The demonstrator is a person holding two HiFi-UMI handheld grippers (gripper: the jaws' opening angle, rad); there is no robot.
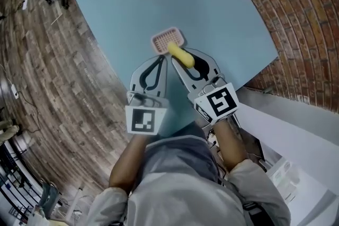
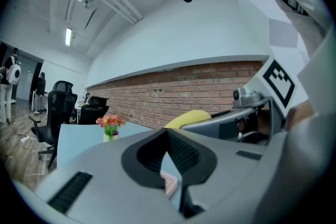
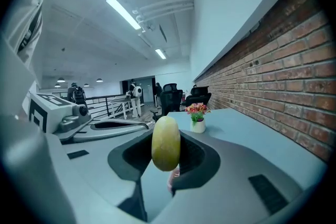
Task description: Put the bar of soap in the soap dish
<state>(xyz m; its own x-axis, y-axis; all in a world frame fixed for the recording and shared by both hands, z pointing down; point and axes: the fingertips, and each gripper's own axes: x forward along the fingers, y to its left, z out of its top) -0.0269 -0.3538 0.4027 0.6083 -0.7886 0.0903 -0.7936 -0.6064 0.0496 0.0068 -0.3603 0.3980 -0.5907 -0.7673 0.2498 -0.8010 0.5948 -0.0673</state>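
Note:
A yellow bar of soap point(image 1: 180, 55) is gripped between the jaws of my right gripper point(image 1: 183, 58), which is shut on it. In the right gripper view the soap point(image 3: 166, 142) stands on end between the pads. The pink slotted soap dish point(image 1: 168, 39) lies on the light blue table point(image 1: 212, 13), just beyond the soap's far end. A bit of the dish point(image 3: 173, 179) shows under the soap. My left gripper point(image 1: 161, 59) is beside the right one, shut with nothing in it. The dish point(image 2: 169, 184) shows below the left jaws.
A small vase of flowers point(image 2: 109, 126) stands at the table's far end. A brick wall point(image 3: 283, 65) runs along the right side. Wood floor point(image 1: 47, 71) lies to the left, with office chairs point(image 2: 62, 99) and people far off.

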